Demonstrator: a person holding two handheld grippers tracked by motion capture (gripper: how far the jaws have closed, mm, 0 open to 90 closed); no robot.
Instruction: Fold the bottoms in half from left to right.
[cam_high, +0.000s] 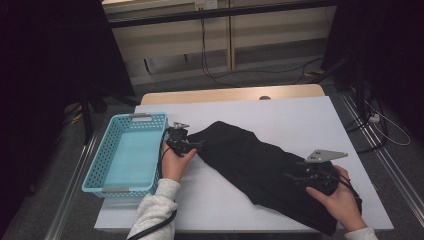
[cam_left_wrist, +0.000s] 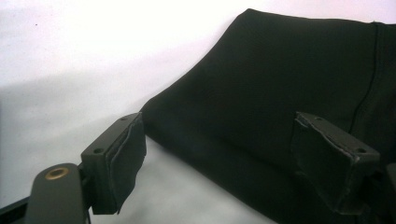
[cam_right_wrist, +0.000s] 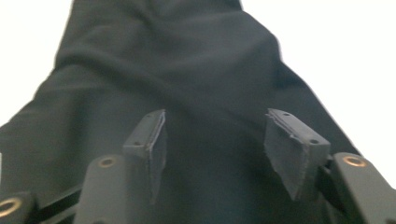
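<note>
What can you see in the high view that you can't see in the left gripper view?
The high view alone takes in the blue basket at the table's left, both hands, the right gripper over the cloth's near end, and the floor and cables beyond the table.

The left gripper view alone gives a close look at the left gripper: its two padded jaws stand apart, with the cloth's edge between them but not pinched, and a seam line runs down the fabric.

Both share the black cloth lying on the white table.

Black two-jaw left gripper (cam_high: 192, 144), worn grey pads (cam_left_wrist: 128, 158), brass-coloured pivot screws, right gripper (cam_high: 295, 176) with grey triangular plate at twelve o'clock, seemingly knitted pale sleeve (cam_high: 152, 210), trailing black cable (cam_high: 150, 230)
</note>
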